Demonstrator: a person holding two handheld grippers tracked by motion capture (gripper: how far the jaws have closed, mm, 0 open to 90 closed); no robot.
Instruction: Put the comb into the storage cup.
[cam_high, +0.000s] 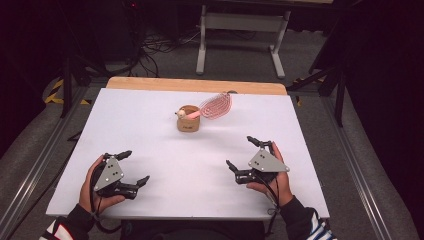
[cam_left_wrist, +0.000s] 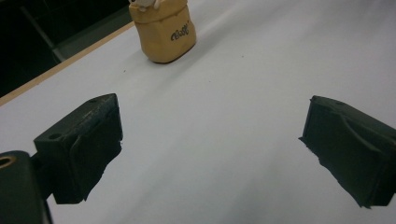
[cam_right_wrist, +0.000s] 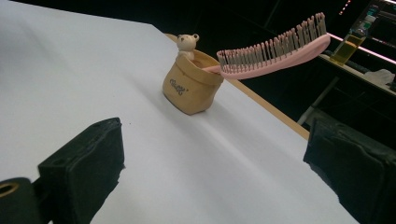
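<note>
A small tan pouch (cam_high: 188, 121) stands upright at the middle back of the white table (cam_high: 150, 115). A pink hairbrush (cam_high: 216, 106) sticks out of it, head leaning right, and a little bear figure (cam_right_wrist: 187, 43) sits at its rim. In the left gripper view the pouch (cam_left_wrist: 163, 30) is far ahead; in the right gripper view the pouch (cam_right_wrist: 191, 84) and brush (cam_right_wrist: 275, 49) are ahead too. My left gripper (cam_high: 133, 169) rests at the front left, open and empty. My right gripper (cam_high: 241, 152) rests at the front right, open and empty.
A wooden strip (cam_high: 195, 85) runs along the table's far edge. Beyond it stand a white table frame (cam_high: 240, 35) and cables on the floor. A bottle of yellow liquid (cam_right_wrist: 350, 44) stands on a dark shelf off to the side.
</note>
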